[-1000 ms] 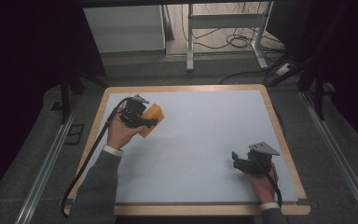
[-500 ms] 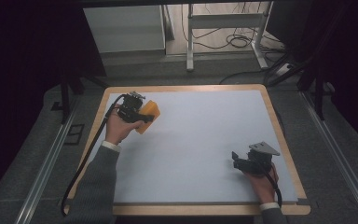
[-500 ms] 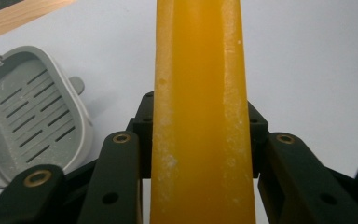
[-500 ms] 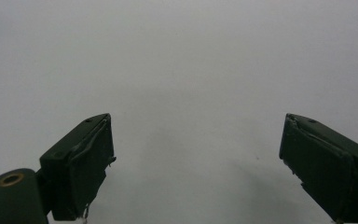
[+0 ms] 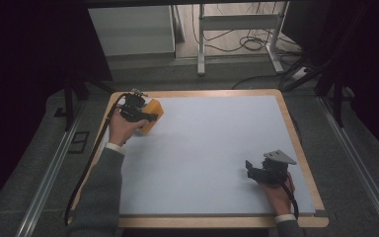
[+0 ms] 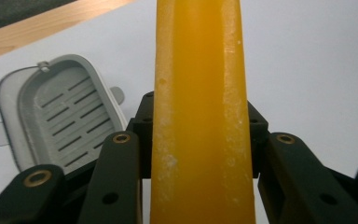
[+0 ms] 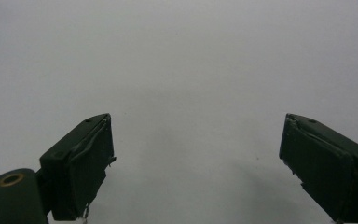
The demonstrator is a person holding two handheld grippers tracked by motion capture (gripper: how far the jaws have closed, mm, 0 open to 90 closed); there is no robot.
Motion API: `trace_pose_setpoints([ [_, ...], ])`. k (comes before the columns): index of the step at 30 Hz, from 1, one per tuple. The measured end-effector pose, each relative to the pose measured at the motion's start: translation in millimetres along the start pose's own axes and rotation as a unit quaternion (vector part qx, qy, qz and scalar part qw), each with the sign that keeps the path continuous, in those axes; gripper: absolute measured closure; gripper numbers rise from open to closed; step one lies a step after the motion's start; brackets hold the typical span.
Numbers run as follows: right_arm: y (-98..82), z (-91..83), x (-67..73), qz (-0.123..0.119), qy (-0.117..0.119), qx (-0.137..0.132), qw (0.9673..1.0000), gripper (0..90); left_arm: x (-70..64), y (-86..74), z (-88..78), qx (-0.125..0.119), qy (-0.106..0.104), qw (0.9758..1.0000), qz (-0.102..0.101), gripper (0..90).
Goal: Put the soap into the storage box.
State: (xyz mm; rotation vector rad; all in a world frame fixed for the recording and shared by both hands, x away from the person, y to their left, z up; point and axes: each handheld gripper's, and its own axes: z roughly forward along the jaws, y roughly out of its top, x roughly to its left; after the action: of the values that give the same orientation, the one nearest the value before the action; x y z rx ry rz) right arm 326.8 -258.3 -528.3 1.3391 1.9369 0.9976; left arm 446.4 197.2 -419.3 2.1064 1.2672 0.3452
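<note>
Seen from the high view: a pale blue mat (image 5: 202, 153) inside a wooden table rim (image 5: 296, 133), with the left claw (image 5: 143, 117) at the far left corner, clamped on a yellow block (image 5: 150, 116) and raised a little off the mat, block pointing right and slightly near. Near the right edge, toward the near side, the right claw (image 5: 250, 169) held low over bare mat, well apart from the block, gripping nothing. From the left gripper view: the yellow block (image 6: 200, 112) standing edge-on between the two black jaws, pinched on its broad faces around mid-length, running up past the top of the picture. Surface smooth and waxy with pale scuffs and specks; probably a light, fairly stiff bar such as soap or a dense sponge, likely slippery if wet, so best taken across the flat faces as here, not by the rounded edges. Behind it on the mat, far left in that view, a grey slotted dish (image 6: 60, 116) lying flat, apart from the block. From the right gripper view: right claw (image 7: 196, 163) spread wide, both padded jaws clear, with plain mat between and beyond them, touching nothing so far as can be told.
</note>
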Motion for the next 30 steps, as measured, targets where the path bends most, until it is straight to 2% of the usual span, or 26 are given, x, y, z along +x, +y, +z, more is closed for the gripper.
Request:
trace_pose_setpoints([
  [7, 0.0, 0.0, 0.1, 0.0, -0.001, 0.0, 1.0, 10.1, 9.9, 4.7, -1.3, -0.005, 0.0, 0.9999, -0.012, 61.2],
  [11, 0.0, 0.0, 0.1, 0.0, -0.001, 0.0, 1.0, 10.1, 18.4, 5.5, -0.8, -0.01, 0.014, 0.9994, -0.031, 61.2],
  [21, 0.0, 0.0, 0.2, 0.0, -0.001, 0.0, 1.0, 10.1, 32.9, 6.8, 6.4, 0.001, 0.027, 0.9986, -0.046, 61.3],
  [30, 0.0, 0.0, 0.5, 0.0, -0.002, 0.0, 1.0, 10.1, 42.2, 7.3, 14.4, 0.004, 0.014, 0.9979, -0.063, 61.2],
])
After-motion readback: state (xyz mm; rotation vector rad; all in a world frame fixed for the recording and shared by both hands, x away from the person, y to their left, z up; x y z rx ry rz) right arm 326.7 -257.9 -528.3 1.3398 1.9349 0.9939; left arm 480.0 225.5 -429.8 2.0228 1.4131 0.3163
